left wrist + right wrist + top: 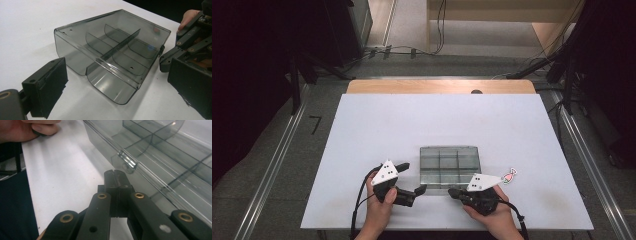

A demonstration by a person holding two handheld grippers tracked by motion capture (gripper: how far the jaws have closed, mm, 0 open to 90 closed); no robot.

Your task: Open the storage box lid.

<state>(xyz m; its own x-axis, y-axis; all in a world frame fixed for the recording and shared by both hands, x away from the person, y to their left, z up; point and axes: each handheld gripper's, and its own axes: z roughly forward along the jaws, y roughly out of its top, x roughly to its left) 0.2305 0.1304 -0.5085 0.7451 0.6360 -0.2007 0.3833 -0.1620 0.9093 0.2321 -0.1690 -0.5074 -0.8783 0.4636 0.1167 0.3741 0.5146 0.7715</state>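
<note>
A smoky transparent compartment box (449, 165) lies on the white table (412, 120), near its front edge. Its dividers show through the plastic (112, 50), and the compartments look empty. My left gripper (411, 178) is open at the box's front left corner. In the left gripper view its jaws stand wide apart on either side of that corner, and neither touches the box. My right gripper (453, 191) is shut on nothing at the box's front edge. Its tip (115, 175) sits just short of a small clear tab (127, 164) on the box's rim.
A small pink and white object (510, 176) lies on the table just right of the box. The right gripper (166, 58) and a finger (187, 18) appear at the right of the left gripper view. Cables and dark stands surround the table.
</note>
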